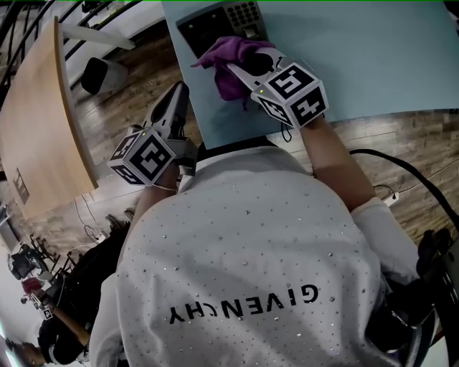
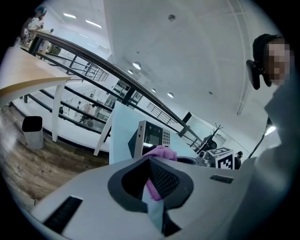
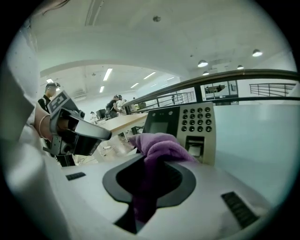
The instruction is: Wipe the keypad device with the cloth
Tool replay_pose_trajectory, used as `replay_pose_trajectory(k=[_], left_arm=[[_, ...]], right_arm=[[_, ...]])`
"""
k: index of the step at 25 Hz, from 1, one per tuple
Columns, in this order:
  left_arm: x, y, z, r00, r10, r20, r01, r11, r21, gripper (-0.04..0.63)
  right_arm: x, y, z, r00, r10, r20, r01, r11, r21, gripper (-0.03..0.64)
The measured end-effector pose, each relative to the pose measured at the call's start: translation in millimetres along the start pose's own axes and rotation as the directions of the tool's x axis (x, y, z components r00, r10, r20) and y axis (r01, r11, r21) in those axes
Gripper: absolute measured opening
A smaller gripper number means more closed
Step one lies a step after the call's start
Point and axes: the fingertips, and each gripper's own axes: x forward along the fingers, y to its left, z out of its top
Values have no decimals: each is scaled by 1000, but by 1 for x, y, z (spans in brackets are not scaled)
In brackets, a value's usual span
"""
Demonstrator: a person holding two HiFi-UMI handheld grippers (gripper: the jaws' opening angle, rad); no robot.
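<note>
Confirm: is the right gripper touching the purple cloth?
Touching. The right gripper has its jaws closed on the purple cloth, seen plainly in the right gripper view.

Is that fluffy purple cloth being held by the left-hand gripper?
No, the fluffy purple cloth is pinched between the jaws of the right gripper, close by the grey keypad device.

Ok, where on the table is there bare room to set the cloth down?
The widest bare stretch of the table lies right of the keypad device, out to the right edge. A narrower strip runs along the near edge. It is crowded at the device, where the right tool holds the cloth; the left tool sits by the left edge.
</note>
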Motion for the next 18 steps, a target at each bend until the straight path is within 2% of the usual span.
replay_pose_trajectory(k=[7,14,18], left_arm=[[3,-6,-7,999,-13,-31,13,1000,10,0],[6,-3,-2,1000,-10,-19,10,1000,16,0],[5,7,3,1000,13,-9,-13,999,36,0]], right_arm=[[-32,-45,-10,994,-109,25,106,990,94,66],[-54,-93,-15,972,-232,32,219,950,222,66],[-62,-110,3,963,-246,110,193,916,351,66]])
